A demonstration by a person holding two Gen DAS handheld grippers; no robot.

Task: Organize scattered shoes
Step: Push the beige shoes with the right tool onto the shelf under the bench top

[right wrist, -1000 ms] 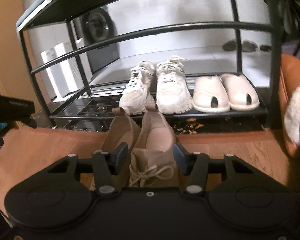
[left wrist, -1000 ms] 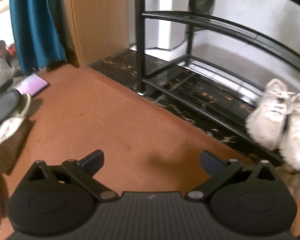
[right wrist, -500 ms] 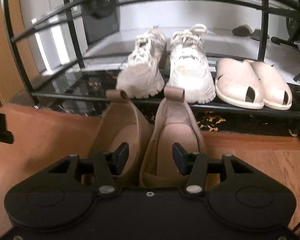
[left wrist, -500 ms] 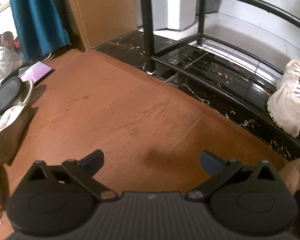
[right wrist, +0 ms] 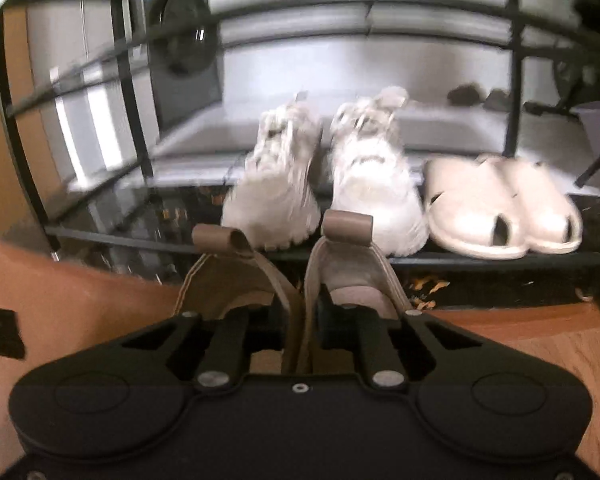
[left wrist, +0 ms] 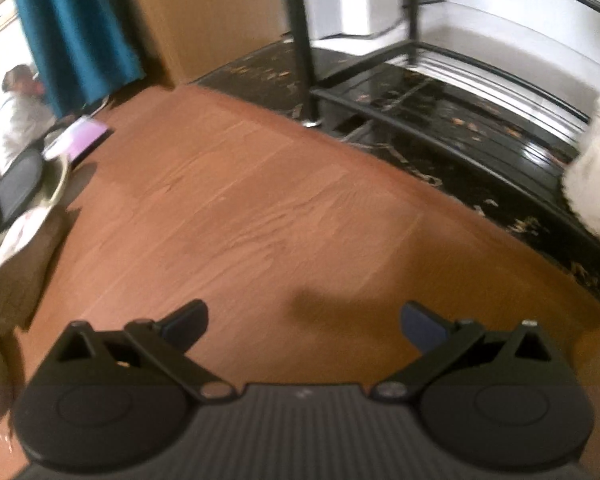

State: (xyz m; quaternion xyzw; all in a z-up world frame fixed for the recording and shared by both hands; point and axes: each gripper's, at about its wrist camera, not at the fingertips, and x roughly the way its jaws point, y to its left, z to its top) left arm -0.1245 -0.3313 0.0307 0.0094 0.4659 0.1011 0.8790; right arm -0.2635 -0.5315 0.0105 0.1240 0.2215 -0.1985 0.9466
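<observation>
While clamped by the right gripper (right wrist: pixel 299 316), tan shoes (right wrist: pixel 300 276) before sneaker-and-slipper-filled rack (right wrist: pixel 460 258); left gripper (left wrist: pixel 304 320) apart.

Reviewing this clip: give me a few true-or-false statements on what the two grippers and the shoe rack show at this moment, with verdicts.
1. The right gripper is shut on the inner walls of the tan shoes. True.
2. The left gripper holds a shoe. False: its fingers are spread wide over the bare wooden floor.
3. White sneakers and beige clogs sit side by side on the bottom shelf of the rack. True.
4. The tan shoes already rest on the rack. False: they are in front of it, heels toward the shelf.
5. The clogs are left of the sneakers in the right wrist view. False: they are to the right.
</observation>
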